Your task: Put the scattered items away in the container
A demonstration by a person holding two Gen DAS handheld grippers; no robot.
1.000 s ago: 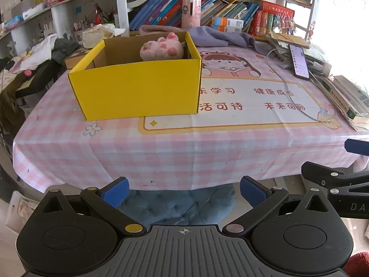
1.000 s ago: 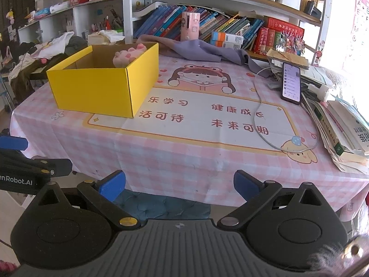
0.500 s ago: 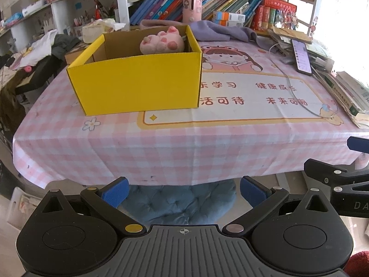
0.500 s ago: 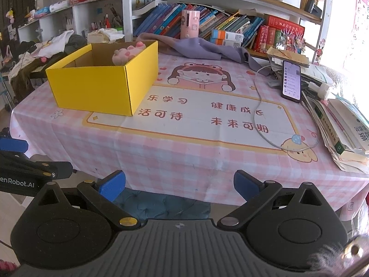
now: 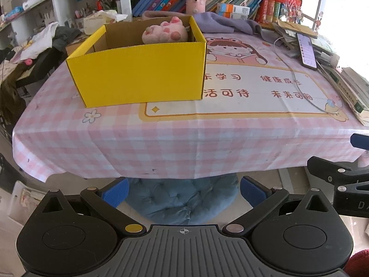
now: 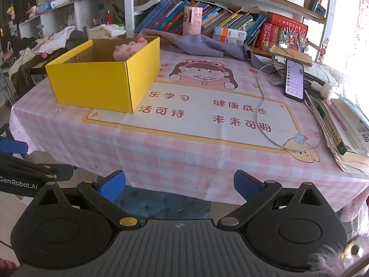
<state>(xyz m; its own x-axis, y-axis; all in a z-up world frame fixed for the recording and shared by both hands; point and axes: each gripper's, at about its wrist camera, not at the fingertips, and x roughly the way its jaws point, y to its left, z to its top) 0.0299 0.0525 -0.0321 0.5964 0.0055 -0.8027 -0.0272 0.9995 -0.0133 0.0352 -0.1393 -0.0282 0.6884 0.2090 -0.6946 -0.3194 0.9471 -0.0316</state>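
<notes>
A yellow cardboard box [image 5: 140, 73] stands open on the left of the pink checked table [image 5: 175, 138]. A pink plush toy [image 5: 165, 33] lies inside it at the back right corner; it also shows in the right wrist view [image 6: 126, 49] inside the box [image 6: 101, 85]. My left gripper [image 5: 183, 190] is open and empty, held off the table's front edge, below table height. My right gripper [image 6: 180, 184] is open and empty, also off the front edge. Each gripper shows at the side of the other's view.
A phone [image 6: 294, 80] with a white cable [image 6: 263, 113], stacked books [image 6: 346, 124] and a purple cloth [image 6: 203, 46] lie at the table's right and back. Bookshelves stand behind. A blue cushioned chair [image 5: 182, 198] sits under the front edge.
Both grippers have drawn slightly lower and back from the table; the box and toy have not moved. Both stay open.
</notes>
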